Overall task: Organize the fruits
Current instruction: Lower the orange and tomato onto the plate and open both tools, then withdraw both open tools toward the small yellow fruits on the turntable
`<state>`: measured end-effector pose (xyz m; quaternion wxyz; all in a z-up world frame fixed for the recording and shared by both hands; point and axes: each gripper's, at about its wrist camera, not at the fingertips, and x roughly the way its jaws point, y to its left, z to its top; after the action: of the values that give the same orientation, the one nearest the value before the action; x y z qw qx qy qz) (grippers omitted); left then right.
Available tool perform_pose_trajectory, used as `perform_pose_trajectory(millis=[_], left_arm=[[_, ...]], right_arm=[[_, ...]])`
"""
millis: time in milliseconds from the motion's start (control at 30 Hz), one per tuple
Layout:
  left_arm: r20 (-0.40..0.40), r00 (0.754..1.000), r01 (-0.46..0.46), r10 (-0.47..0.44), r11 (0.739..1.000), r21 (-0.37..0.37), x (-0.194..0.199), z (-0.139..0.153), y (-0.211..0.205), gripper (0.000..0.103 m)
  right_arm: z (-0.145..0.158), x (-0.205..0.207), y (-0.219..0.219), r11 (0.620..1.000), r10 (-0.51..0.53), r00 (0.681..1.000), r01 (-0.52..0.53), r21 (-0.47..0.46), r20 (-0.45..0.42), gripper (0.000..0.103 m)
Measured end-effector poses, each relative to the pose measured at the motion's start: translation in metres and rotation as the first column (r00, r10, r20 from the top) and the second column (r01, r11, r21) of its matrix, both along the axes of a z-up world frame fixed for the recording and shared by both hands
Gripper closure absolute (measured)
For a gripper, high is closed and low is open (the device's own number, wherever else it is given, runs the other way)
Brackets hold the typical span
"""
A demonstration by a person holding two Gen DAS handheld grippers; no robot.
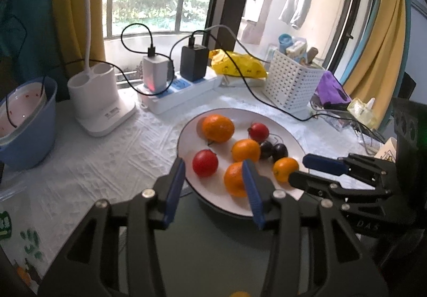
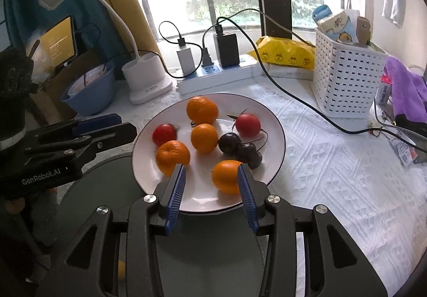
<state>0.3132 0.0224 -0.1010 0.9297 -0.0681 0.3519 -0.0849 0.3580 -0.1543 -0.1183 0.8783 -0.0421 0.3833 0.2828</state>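
Two parted grippers (image 2: 210, 177) at plate (image 2: 275, 121) rim

Left wrist view sits low and close over the near left rim of the white plate (image 1: 186, 134), angled down, facing the far window (image 1: 160, 3). Right wrist view does the same from the plate's (image 2: 275, 126) near right. Both share plate, fruit, power strip (image 1: 184, 91), white basket (image 2: 347, 83); each catches the other gripper at its edge
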Motion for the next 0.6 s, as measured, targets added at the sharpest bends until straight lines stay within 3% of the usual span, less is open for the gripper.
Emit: perform_pose_trajectory(millis=[600], left_arm=[[0.055, 0.998, -0.009, 0.009, 1.000, 0.002, -0.042, 0.022, 0.006, 0.057]], right_arm=[[0.021, -0.036, 0.003, 1.000, 0.017, 0.998, -0.017, 0.001, 0.056, 0.060]])
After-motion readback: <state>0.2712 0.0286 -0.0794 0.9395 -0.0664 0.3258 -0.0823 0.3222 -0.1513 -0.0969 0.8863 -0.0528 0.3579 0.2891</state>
